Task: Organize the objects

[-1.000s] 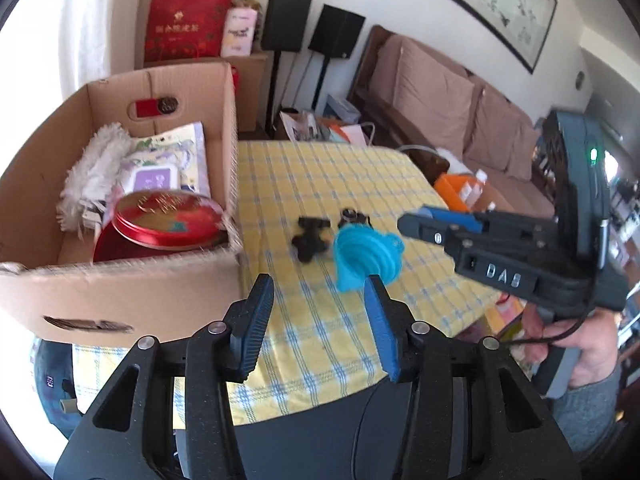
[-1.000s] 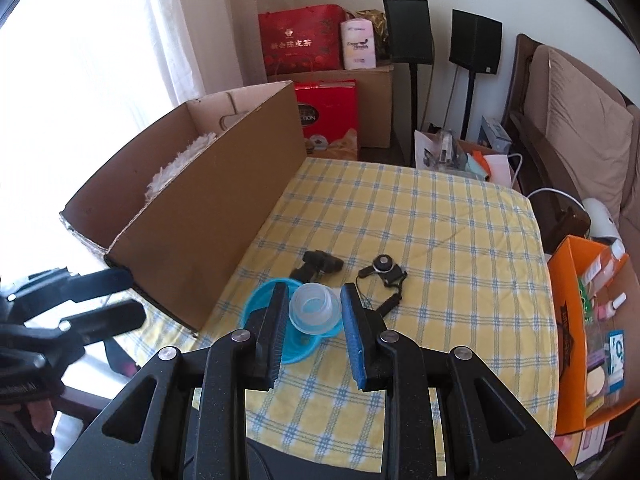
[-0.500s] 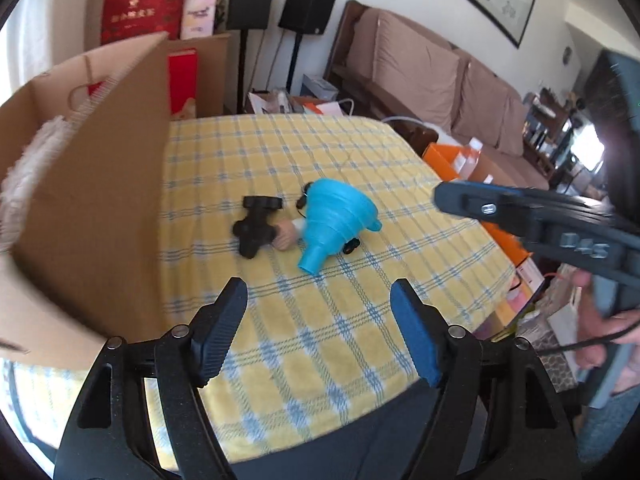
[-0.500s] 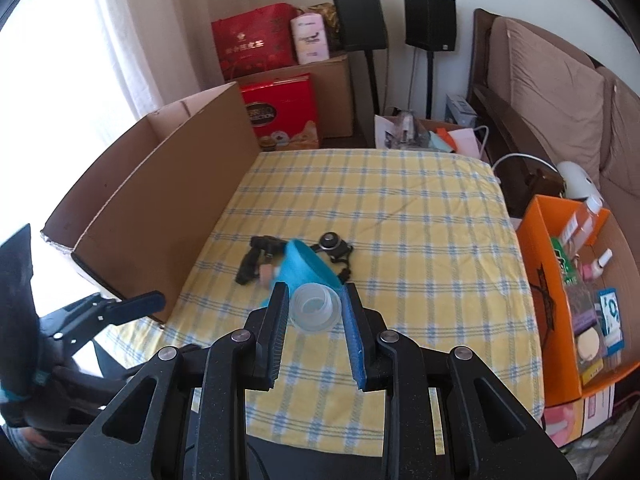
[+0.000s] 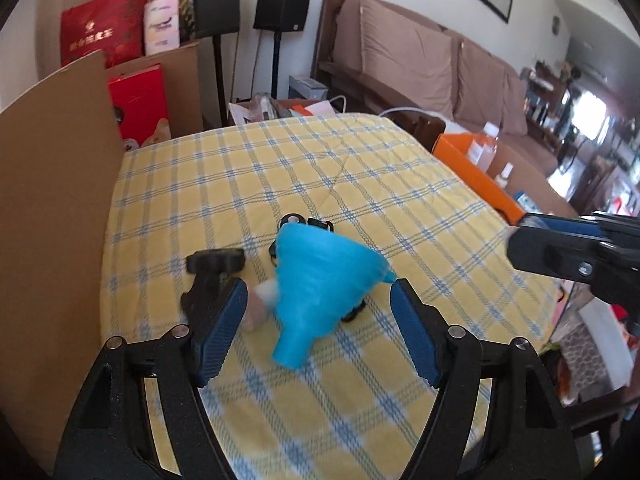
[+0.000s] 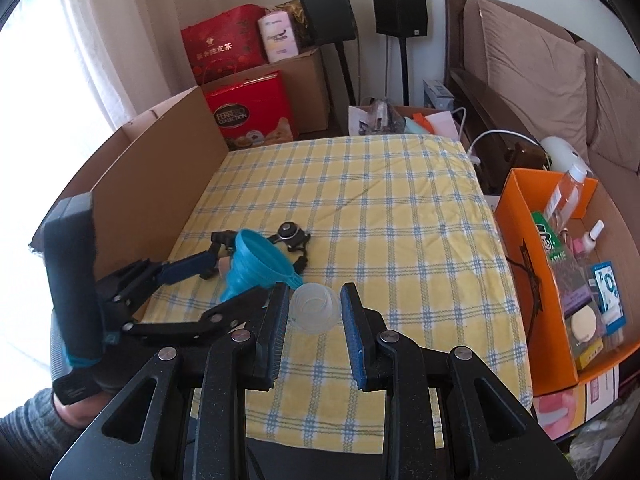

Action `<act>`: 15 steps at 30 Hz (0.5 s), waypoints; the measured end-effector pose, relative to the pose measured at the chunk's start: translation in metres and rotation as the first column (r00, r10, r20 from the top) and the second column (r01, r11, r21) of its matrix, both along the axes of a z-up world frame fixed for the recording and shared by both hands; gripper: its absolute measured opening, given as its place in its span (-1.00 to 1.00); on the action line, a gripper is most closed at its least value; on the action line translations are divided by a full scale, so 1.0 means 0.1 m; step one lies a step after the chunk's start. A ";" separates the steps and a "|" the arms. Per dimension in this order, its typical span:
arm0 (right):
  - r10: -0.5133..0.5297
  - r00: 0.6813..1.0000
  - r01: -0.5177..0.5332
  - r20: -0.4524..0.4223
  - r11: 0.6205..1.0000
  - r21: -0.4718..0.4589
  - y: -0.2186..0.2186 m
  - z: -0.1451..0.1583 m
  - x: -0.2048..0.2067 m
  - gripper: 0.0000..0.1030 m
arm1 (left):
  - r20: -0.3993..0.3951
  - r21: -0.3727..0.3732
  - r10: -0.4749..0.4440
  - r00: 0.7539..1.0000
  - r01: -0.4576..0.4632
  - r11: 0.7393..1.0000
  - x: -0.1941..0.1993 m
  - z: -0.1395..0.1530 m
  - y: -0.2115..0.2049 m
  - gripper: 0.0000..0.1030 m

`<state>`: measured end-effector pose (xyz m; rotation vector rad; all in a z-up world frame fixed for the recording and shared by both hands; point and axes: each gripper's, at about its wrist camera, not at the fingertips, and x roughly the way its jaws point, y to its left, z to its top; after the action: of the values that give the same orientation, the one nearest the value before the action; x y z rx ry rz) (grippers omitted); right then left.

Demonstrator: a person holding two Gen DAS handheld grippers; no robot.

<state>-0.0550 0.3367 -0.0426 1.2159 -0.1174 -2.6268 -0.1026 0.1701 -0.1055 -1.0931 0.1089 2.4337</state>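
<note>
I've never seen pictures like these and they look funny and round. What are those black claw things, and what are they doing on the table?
They are two hand-held grabbers, each carried by a person, each with a small camera looking along its two fingers. One picture is from the left grabber, the other from the right grabber.

On the yellow checked tablecloth lie a blue plastic funnel and some small black gadgets. A big brown cardboard box stands beside them.

The right grabber holds a small clear plastic cup. The left grabber's fingers have just been opening; they sit either side of the funnel without touching it.
</note>
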 end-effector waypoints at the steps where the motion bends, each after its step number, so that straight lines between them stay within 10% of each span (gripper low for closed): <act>1: -0.002 1.000 0.002 0.002 1.000 -0.002 0.01 -0.01 -0.01 -0.49 | -0.008 -0.017 -0.004 1.000 0.004 1.000 -0.01 -0.01 0.03 0.38; 15: -0.016 1.000 0.016 0.008 1.000 -0.021 0.10 -0.06 -0.05 -0.49 | 0.014 0.055 -0.007 1.000 0.007 0.998 -0.04 0.14 -0.03 0.00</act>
<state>-0.0603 0.3462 -0.0483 1.2227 -0.1562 -2.6278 -0.1062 0.1674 -0.0914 -1.0836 0.0412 2.4081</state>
